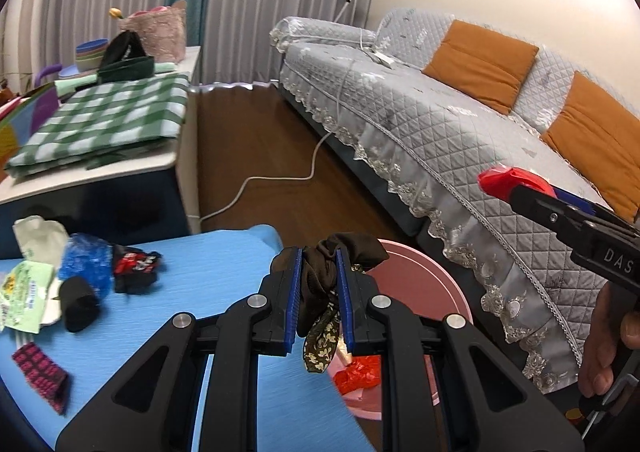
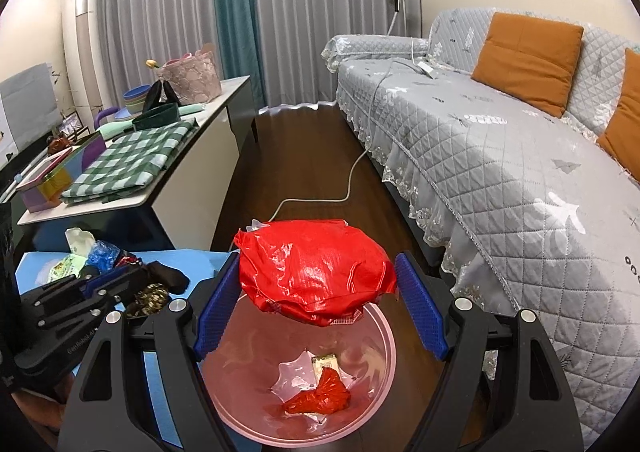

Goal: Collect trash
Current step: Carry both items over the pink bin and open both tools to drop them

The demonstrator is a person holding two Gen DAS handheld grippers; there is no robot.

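Over the pink bin (image 2: 376, 336), the right hand-held gripper (image 2: 318, 298) pinches a puffy red bag (image 2: 316, 272) between its blue pads, directly above the opening; a smaller red bag (image 2: 320, 396) and scraps already lie inside. Judgement: release squarely over the centre, since the bag spans much of the rim and could catch on it. The left hand-held gripper (image 1: 318, 300) pinches a dark rag (image 1: 324, 280) at the blue counter's (image 1: 224, 264) edge, beside the bin; it should wait its turn. More litter (image 1: 80, 268) remains on the counter.

Red bag (image 2: 316, 270) hides pink bin's (image 2: 384, 332) far rim.
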